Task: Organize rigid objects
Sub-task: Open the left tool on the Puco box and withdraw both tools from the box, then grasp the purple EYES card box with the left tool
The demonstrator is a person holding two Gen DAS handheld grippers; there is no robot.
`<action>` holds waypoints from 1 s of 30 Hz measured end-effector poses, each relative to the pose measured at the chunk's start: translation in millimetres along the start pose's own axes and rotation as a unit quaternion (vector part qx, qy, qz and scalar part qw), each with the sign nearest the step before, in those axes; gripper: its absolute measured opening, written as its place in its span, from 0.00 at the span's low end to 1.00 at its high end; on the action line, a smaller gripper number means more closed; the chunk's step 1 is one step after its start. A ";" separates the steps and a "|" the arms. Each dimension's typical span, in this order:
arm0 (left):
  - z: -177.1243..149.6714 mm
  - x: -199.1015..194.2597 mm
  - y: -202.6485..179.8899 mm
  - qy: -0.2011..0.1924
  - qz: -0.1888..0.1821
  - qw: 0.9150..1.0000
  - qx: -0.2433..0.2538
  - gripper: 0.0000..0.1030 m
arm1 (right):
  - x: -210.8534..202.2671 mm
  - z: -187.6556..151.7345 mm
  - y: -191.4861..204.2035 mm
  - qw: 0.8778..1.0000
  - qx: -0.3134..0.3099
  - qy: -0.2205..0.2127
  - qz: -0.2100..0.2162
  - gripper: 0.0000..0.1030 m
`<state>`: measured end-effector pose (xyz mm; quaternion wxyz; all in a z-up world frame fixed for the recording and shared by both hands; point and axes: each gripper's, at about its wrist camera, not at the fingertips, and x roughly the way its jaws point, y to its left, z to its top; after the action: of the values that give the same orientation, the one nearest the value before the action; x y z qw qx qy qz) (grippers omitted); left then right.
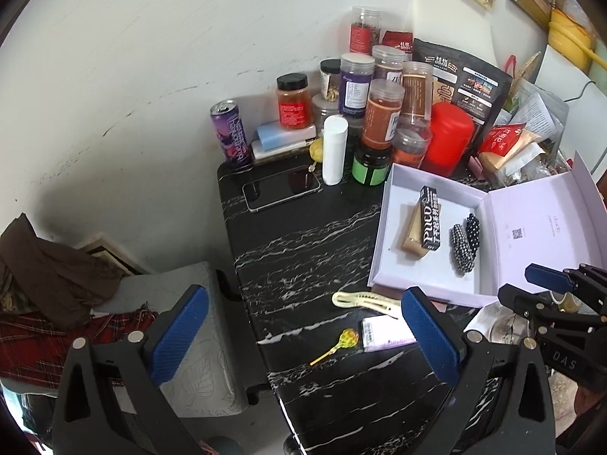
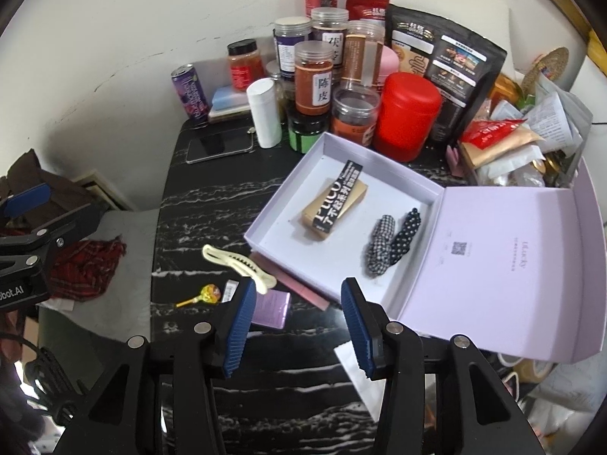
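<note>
Grippers, left gripper (image 1: pixel 303 337) and right gripper (image 2: pixel 296 326), hang wide open (nothing held) over the hair clip (image 2: pixel 239 265) by the box (image 2: pixel 341 144)

my left gripper (image 1: pixel 303 335): black frame, blue ribbed pads
my right gripper (image 2: pixel 296 322): black frame, blue ribbed pads
table (image 2: pixel 212 204): black with white marble veins
box (image 2: pixel 493 265): pale lilac, white floor inside
carton in box (image 2: pixel 335 204): gold, under a black sleeve with white lettering
two hair clips in box (image 2: pixel 394 240): one black-and-white check, one black with white dots
long clip (image 2: pixel 239 263): cream
lollipop (image 2: pixel 210 294): yellow wrapper and stick
small packet (image 2: pixel 271 309): shiny lilac
canister (image 2: pixel 409 115): plain red
can (image 1: pixel 229 132): purple
tube (image 1: pixel 334 149): white
</note>
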<state>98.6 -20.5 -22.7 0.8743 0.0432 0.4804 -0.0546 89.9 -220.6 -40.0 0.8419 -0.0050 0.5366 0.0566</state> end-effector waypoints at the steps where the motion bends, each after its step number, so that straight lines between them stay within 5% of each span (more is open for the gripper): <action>1: -3.3 1.5 2.4 0.001 0.004 1.000 -0.001 1.00 | 1.8 -0.9 1.1 1.000 0.000 0.001 0.003 0.45; 10: -31.0 21.2 0.6 0.015 0.036 0.999 0.012 1.00 | 22.9 -13.0 10.2 1.000 -0.005 0.012 0.012 0.51; 30: -78.5 101.8 -55.1 0.102 -0.062 0.993 -0.018 1.00 | 89.6 -44.9 -13.8 0.996 -0.032 0.082 0.004 0.51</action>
<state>79.7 -70.4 -152.0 0.8160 0.0036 0.5701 -0.0953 88.2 -229.4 -140.8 0.7945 -0.0344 0.6014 0.0769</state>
